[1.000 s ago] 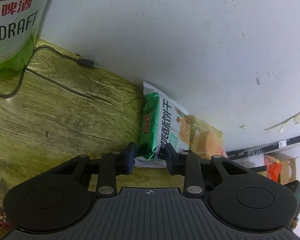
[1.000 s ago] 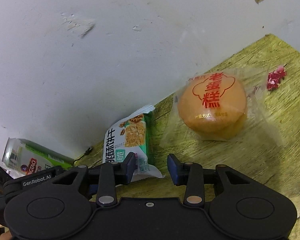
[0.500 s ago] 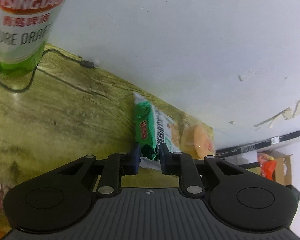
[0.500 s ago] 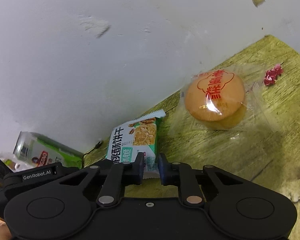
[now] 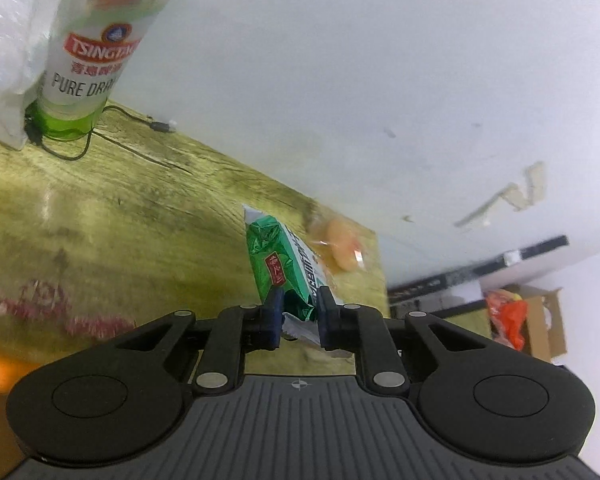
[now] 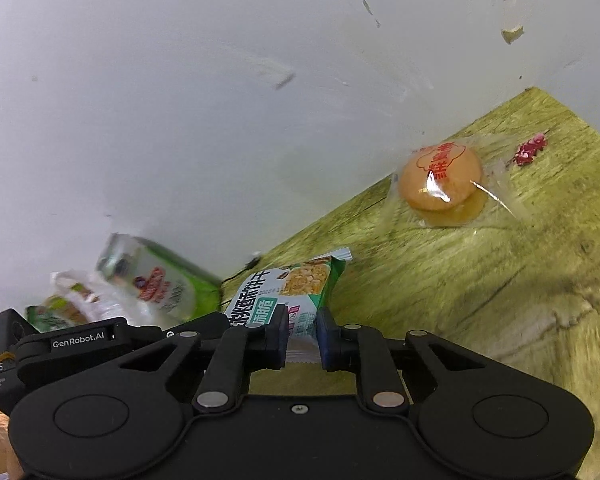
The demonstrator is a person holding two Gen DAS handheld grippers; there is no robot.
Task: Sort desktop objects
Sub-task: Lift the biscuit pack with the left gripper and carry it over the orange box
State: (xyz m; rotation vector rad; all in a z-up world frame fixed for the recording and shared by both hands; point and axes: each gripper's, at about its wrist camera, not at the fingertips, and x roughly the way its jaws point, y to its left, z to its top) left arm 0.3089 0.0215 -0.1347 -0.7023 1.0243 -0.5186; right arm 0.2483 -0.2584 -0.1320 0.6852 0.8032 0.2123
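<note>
Both clamped on one biscuit packet low in frame centre, left gripper and right gripper pinching its near end, bare wooden tabletop open rightward to the wrapped cake, blurred beer can upper left, top cut off.

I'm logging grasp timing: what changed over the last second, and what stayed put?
Both grippers closed from open: the left gripper onto the green snack packet, the right gripper onto the biscuit packet. Both packets now look raised off the table. The wrapped cake and beer can stayed put.
</note>
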